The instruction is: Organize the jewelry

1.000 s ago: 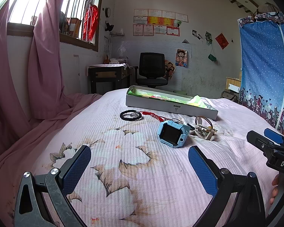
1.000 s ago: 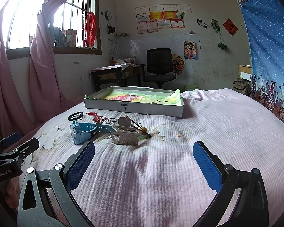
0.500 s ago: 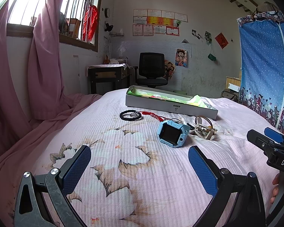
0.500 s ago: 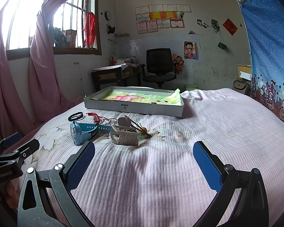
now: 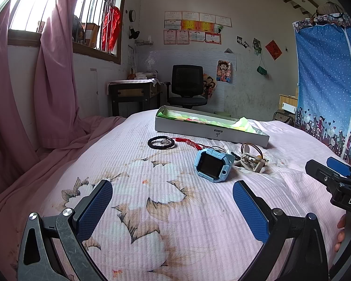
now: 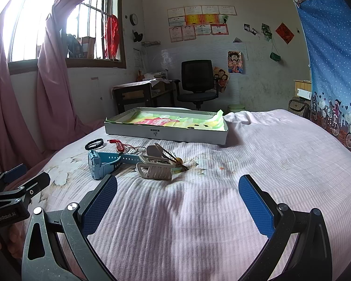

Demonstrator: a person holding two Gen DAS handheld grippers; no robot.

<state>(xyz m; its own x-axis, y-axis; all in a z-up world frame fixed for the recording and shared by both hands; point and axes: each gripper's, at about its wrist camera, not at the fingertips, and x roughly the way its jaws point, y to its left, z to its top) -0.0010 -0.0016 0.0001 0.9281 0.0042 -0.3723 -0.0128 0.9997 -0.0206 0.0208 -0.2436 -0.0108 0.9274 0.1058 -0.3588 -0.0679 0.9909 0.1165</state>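
A: How much room is there on the bed (image 6: 257, 154)?

B: Plenty. Bare bedspread lies in front of both tools. The left tool (image 5: 173, 201) and right tool (image 6: 177, 195) both gape wide, holding nothing.

A: Where's the jewelry?

B: Midway up the bed, before the box (image 6: 166, 131): a blue watch (image 5: 213, 165), a black bracelet (image 5: 161, 142), a red cord (image 5: 189, 141) and a beige hair clip (image 6: 155, 169). The tangle behind the clip is hard to make out

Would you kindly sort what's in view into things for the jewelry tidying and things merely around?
For the job:
- black braided bracelet
- red beaded cord
- blue chunky smartwatch
- beige hair claw
- shallow grey cardboard box

Just around:
- black office chair
- pink curtain
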